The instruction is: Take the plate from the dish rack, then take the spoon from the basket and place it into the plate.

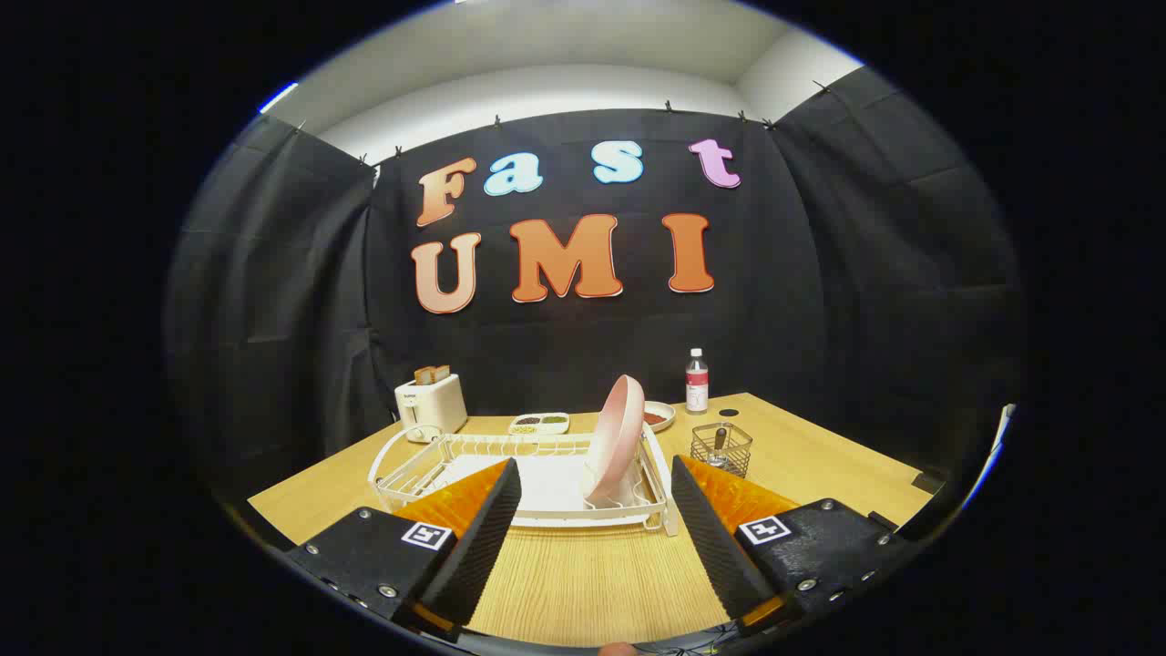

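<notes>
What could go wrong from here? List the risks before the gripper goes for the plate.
1. The plate stands on edge in the dish rack; a pinch on its thin rim could slip or tip it.
2. The open gripper approaches low, so a finger might catch the rack's front rail.
3. The spoon sits upright in the small wire basket, which may lift or topple with it.

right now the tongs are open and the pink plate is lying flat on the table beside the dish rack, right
Not quite. The tongs are open, but the pink plate is not flat on the table: it stands on edge in the dish rack, just ahead of the fingers. The gripper view shows it.
</notes>
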Tool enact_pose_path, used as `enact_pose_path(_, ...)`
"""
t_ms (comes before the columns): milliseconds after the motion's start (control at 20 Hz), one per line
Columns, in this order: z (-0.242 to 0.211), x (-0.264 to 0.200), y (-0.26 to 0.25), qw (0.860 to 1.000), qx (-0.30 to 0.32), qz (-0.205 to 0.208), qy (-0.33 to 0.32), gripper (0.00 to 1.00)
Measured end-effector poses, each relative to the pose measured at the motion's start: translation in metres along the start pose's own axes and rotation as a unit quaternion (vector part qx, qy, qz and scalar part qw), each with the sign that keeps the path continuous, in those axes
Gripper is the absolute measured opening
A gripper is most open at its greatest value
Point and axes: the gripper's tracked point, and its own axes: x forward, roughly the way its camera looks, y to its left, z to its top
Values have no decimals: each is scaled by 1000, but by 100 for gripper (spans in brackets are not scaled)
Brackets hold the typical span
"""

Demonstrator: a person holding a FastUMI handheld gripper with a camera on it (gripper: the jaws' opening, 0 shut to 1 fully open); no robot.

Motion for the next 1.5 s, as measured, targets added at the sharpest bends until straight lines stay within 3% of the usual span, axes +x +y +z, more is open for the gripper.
enact_pose_path(1500, -17, -3, -20, 1000, 10, -13, 14, 99)
